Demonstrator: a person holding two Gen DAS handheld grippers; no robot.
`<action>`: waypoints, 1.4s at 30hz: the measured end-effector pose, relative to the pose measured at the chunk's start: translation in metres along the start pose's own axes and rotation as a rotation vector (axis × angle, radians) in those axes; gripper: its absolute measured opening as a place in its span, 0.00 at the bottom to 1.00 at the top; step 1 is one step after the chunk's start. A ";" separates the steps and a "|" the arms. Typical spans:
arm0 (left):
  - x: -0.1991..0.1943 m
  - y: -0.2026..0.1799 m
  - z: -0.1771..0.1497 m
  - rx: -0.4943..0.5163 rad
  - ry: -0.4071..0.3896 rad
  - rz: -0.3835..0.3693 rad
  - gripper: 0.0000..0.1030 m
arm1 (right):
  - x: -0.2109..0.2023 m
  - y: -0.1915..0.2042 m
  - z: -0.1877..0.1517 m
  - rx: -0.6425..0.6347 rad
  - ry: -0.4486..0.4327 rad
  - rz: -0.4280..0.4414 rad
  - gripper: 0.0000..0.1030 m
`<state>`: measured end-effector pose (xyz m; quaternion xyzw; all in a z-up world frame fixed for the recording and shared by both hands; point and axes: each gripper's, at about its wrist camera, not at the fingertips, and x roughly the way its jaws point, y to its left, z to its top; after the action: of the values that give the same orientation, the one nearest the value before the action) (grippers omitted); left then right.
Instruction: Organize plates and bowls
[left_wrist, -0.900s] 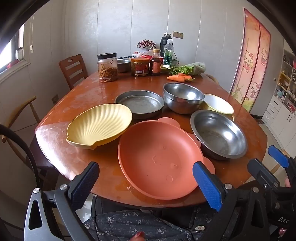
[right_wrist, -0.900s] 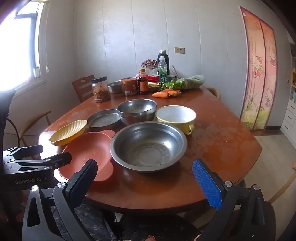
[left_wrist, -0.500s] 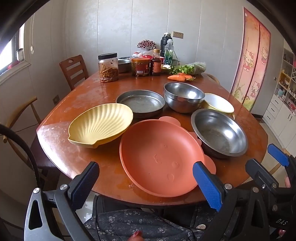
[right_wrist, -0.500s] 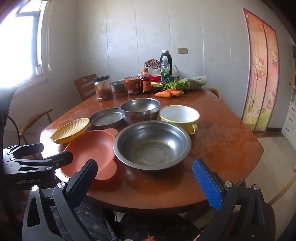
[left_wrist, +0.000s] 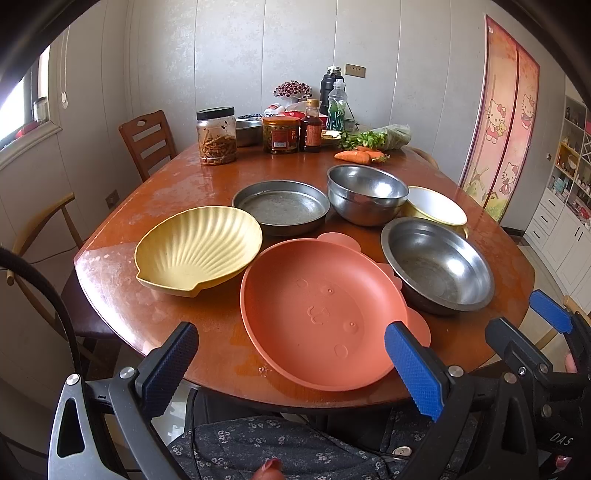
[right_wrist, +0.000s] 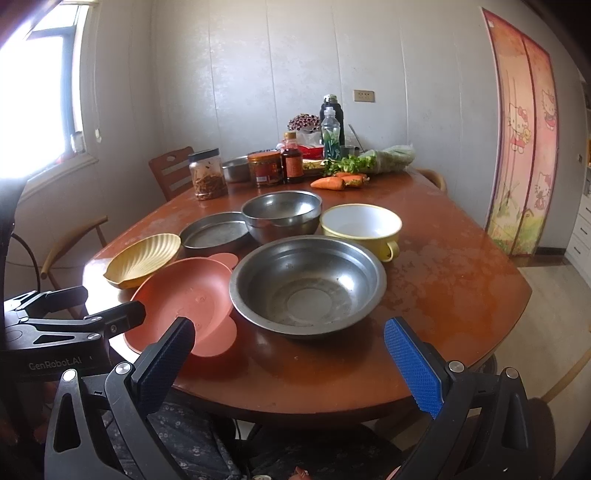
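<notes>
Plates and bowls sit grouped near the table's (left_wrist: 155, 314) front edge: an orange plate (left_wrist: 317, 314) closest, a yellow shell dish (left_wrist: 199, 249) toward the left edge, a wide steel bowl (right_wrist: 306, 284) beside them. Left gripper (left_wrist: 291, 373) and right gripper (right_wrist: 291, 369) hover released, spread wide, grasping nothing.

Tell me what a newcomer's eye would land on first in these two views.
The big salmon-orange plastic plate with moulded ears at the near edge of the reddish-brown wooden table grabs attention first. The pale yellow shell-shaped ribbed dish sits to its left and the wide shallow stainless-steel bowl to its right. Both the left gripper and the right gripper hover wide open and empty in the foreground.
</notes>
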<state>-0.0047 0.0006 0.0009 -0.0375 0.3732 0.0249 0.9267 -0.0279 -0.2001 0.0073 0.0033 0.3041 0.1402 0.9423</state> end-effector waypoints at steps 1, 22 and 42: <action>0.000 0.000 0.000 0.002 0.001 0.002 0.99 | 0.000 0.000 0.000 0.000 0.001 0.001 1.00; 0.001 0.001 0.000 0.003 0.001 0.005 0.99 | 0.000 0.002 0.000 -0.006 0.003 0.010 1.00; 0.001 0.001 -0.001 0.004 0.003 0.006 0.99 | 0.002 0.004 -0.001 -0.004 0.016 0.015 1.00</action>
<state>-0.0045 0.0016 -0.0008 -0.0345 0.3746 0.0267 0.9261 -0.0281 -0.1957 0.0052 0.0024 0.3115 0.1479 0.9387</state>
